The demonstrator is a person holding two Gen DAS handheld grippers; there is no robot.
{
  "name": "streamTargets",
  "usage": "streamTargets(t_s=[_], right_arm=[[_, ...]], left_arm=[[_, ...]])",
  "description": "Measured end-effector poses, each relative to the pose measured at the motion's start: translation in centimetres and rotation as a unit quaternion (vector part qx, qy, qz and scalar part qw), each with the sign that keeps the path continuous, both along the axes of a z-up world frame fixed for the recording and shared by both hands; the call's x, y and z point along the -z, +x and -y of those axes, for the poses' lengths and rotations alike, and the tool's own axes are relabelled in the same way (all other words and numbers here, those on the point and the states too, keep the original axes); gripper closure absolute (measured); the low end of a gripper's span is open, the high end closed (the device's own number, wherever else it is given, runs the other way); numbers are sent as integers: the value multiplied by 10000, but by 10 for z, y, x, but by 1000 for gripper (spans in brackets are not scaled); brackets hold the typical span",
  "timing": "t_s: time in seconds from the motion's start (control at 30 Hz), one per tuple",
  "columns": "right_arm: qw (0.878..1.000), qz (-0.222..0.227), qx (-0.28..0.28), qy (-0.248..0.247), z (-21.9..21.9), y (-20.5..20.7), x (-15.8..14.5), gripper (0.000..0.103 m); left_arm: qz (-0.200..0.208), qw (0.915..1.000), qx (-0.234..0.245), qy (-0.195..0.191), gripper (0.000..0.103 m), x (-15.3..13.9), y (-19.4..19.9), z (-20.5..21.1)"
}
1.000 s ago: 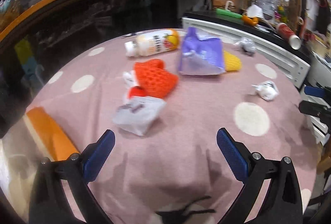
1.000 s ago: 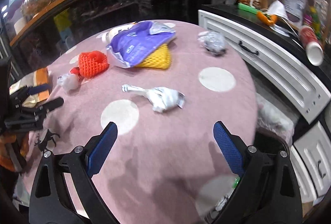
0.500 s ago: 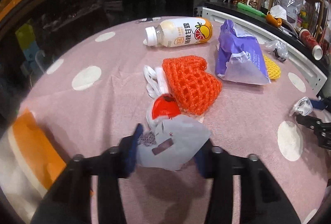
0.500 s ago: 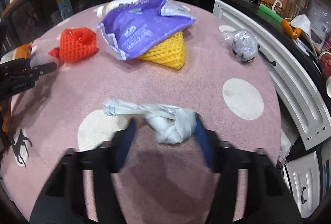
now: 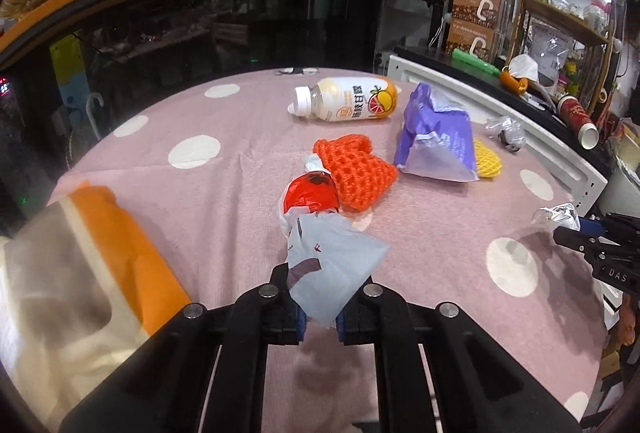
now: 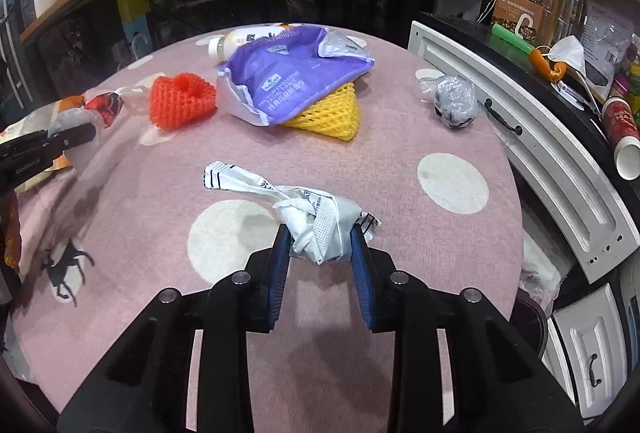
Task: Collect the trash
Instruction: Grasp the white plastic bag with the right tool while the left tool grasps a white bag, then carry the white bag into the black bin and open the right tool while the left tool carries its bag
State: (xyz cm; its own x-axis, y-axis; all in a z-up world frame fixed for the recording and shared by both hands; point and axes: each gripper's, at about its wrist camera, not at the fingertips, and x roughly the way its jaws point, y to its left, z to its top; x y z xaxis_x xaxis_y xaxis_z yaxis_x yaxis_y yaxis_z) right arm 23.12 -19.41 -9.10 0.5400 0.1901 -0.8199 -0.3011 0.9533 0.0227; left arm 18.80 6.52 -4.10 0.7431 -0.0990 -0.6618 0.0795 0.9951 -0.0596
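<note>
My left gripper point(image 5: 320, 317) is shut on a grey and red plastic wrapper point(image 5: 332, 265), lifted a little off the pink dotted tablecloth point(image 5: 224, 233). My right gripper point(image 6: 320, 253) is shut on a crumpled white wrapper point(image 6: 320, 229), also seen in the left wrist view point(image 5: 558, 217). On the table lie an orange foam net point(image 5: 354, 173), a purple pouch point(image 5: 436, 141), a yellow foam net point(image 6: 328, 113), a drink bottle point(image 5: 348, 105) and a clear plastic ball point(image 6: 456, 101).
An orange and clear bag point(image 5: 80, 273) lies at the table's left edge. A white cabinet with drawers point(image 6: 560, 161) runs along the right side. A dark glass counter point(image 5: 200, 17) stands behind the table. A paper cup point(image 6: 622, 141) lies on the black shelf.
Both grippers moved forward and closed: the left on the grey and red wrapper, the right on the white crumpled wrapper. Both wrappers are now raised slightly.
</note>
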Motion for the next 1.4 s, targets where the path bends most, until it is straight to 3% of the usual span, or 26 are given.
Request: streamTargets(t_s=[0.3, 0.7, 1.4], right_arm=[[9997, 113, 59, 195, 9, -35, -14, 73], [9990, 205, 274, 295, 31, -70, -22, 72], [9865, 35, 1629, 176, 139, -111, -12, 72]], left_arm=[[206, 9990, 326, -213, 92, -8, -38, 26], [441, 9949, 848, -315, 92, -16, -61, 69], [468, 9793, 1924, -411, 92, -20, -76, 162]])
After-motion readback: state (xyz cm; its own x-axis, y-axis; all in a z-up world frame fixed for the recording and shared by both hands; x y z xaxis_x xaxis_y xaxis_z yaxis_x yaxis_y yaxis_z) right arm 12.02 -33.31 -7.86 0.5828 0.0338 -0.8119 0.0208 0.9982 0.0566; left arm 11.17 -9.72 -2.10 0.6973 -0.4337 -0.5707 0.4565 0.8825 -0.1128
